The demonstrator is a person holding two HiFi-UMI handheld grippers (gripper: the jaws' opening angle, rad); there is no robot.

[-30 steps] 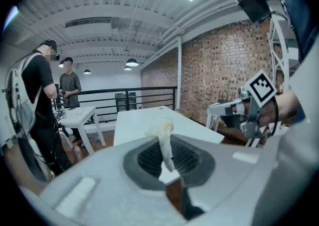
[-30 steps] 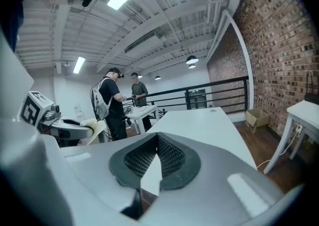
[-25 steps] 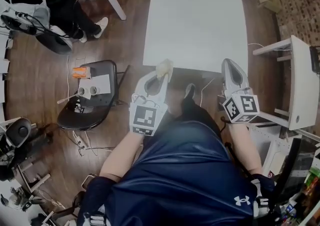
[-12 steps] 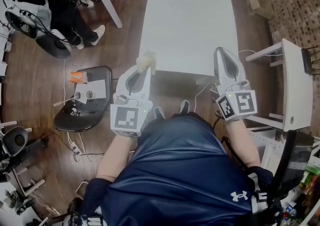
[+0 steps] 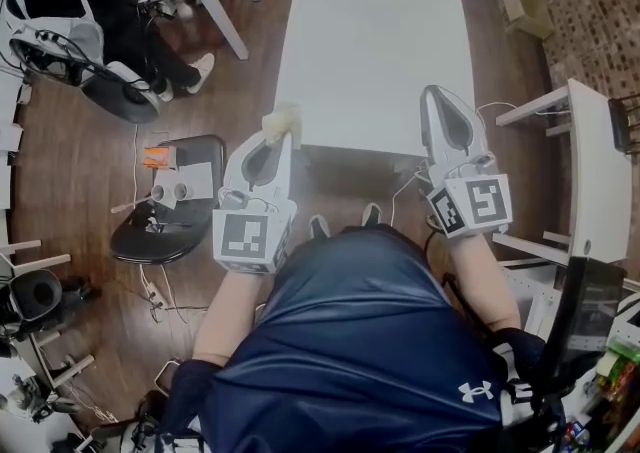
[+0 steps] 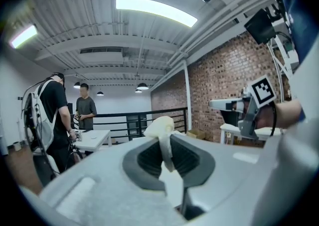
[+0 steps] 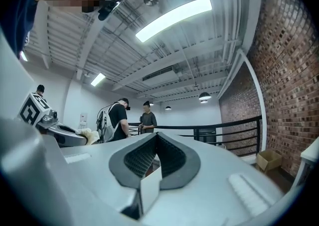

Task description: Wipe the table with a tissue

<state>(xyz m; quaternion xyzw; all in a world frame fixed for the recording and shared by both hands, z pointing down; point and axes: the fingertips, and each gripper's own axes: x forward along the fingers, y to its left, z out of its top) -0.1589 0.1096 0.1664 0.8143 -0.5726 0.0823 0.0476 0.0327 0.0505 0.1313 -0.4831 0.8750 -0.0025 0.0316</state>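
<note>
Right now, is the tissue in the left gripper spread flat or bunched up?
Bunched up. The tissue is a crumpled wad pinched between the shut jaws of the left gripper, bulging out past their tips.

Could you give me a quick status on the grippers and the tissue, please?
Left hand-held gripper shut on tissue, by the table's near edge. Right hand-held gripper shut, empty. Nothing seen in the way.

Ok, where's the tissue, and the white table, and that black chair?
tissue point(image 5: 283, 123), head view, on the middle of the crumpled wad.
white table point(image 5: 370, 41), head view, on the bare middle of its top.
black chair point(image 5: 175, 236), head view, on the bare part of its seat.
</note>
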